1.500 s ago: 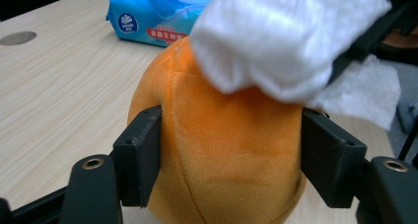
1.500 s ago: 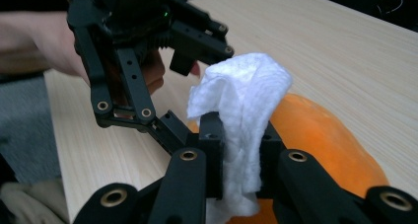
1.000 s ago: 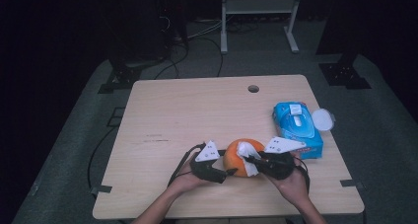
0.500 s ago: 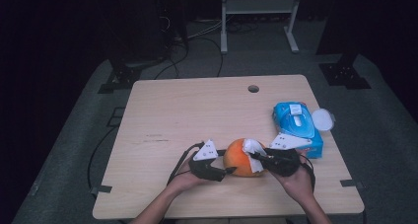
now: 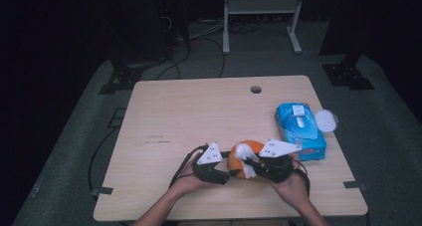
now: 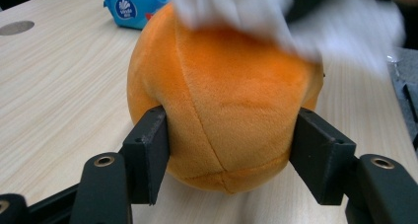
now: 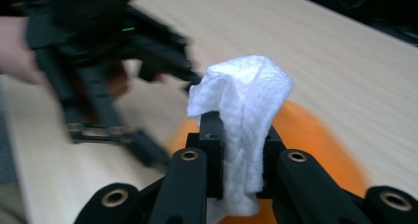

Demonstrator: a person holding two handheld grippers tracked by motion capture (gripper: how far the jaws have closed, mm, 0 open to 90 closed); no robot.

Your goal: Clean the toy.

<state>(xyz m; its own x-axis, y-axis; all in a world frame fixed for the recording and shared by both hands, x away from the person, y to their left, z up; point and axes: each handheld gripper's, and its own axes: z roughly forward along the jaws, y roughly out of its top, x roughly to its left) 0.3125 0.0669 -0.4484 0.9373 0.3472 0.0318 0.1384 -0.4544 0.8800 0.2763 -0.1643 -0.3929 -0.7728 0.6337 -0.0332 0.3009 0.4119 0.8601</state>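
The orange plush ball [image 5: 242, 158] sits near the table's [image 5: 199, 116] front edge, on the person's side, with the blue wipes pack [image 5: 300, 130] just beyond it toward the right edge and a small white lid [image 5: 325, 120] touching that pack's far side. The left gripper [image 5: 230, 172] has just been closing and now clamps the ball from its left side — in the left gripper view the ball [image 6: 222, 100] fills the gap between the two black jaws, its fabric pressed in slightly at both pads. The right gripper [image 5: 253, 162] comes at the ball from its right side, its jaws pinched shut on a folded white wipe [image 7: 244, 120], whose loose upper end stands above the jaws while the ball [image 7: 305, 140] lies directly behind and under it. In the high view the wipe [image 5: 245, 155] rests against the top of the ball, so the work in hand looks like wiping the plush surface while the other gripper steadies it. The risks from here are modest but real: the ball is soft and round, so a firm stroke from the right could roll or squeeze it out of the left grip, which sits low on its sides; the wipe is held only by a narrow fold — drag across the nap could pull it free or bunch it up. A stroke carried too far could also knock the hard jaws of one gripper into the other, since both stand very near each other at the ball.
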